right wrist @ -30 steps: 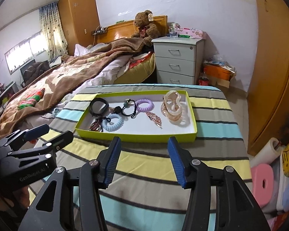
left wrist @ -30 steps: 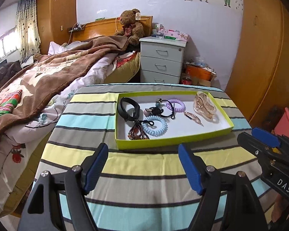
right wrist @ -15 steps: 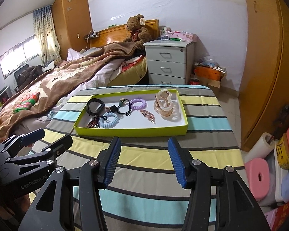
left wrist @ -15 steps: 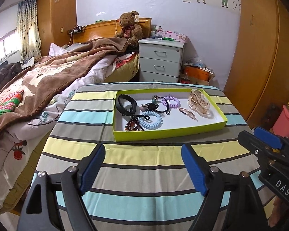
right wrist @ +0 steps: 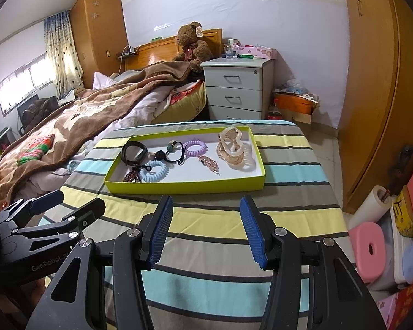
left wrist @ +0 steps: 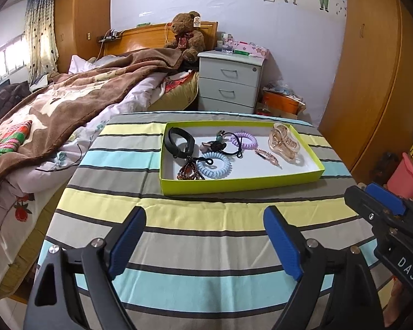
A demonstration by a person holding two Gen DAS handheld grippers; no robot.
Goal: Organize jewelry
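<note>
A lime-green tray (left wrist: 234,185) (right wrist: 184,187) sits at the far half of the striped table. In it lie a black band (left wrist: 176,143), a dark bead bracelet (left wrist: 188,172), a blue coil hair tie (left wrist: 214,166), a black hair tie with beads (left wrist: 220,144), a purple coil tie (left wrist: 243,140), a thin hair clip (left wrist: 267,157) and a large beige claw clip (left wrist: 285,141) (right wrist: 234,148). My left gripper (left wrist: 203,236) is open and empty, well in front of the tray. My right gripper (right wrist: 205,225) is open and empty, also short of the tray; it shows in the left wrist view (left wrist: 377,206).
The table wears a striped cloth (left wrist: 206,247). A bed with a brown blanket (left wrist: 68,104) lies to the left. A grey nightstand (left wrist: 228,82) stands behind the table, a wooden wardrobe (left wrist: 371,82) to the right. Pink stool and boxes (right wrist: 371,247) crowd the floor at right.
Both grippers have drawn back from the tray and risen a little; the tray looks smaller and farther away. Both stayed open and empty. The items in the tray have not moved.
</note>
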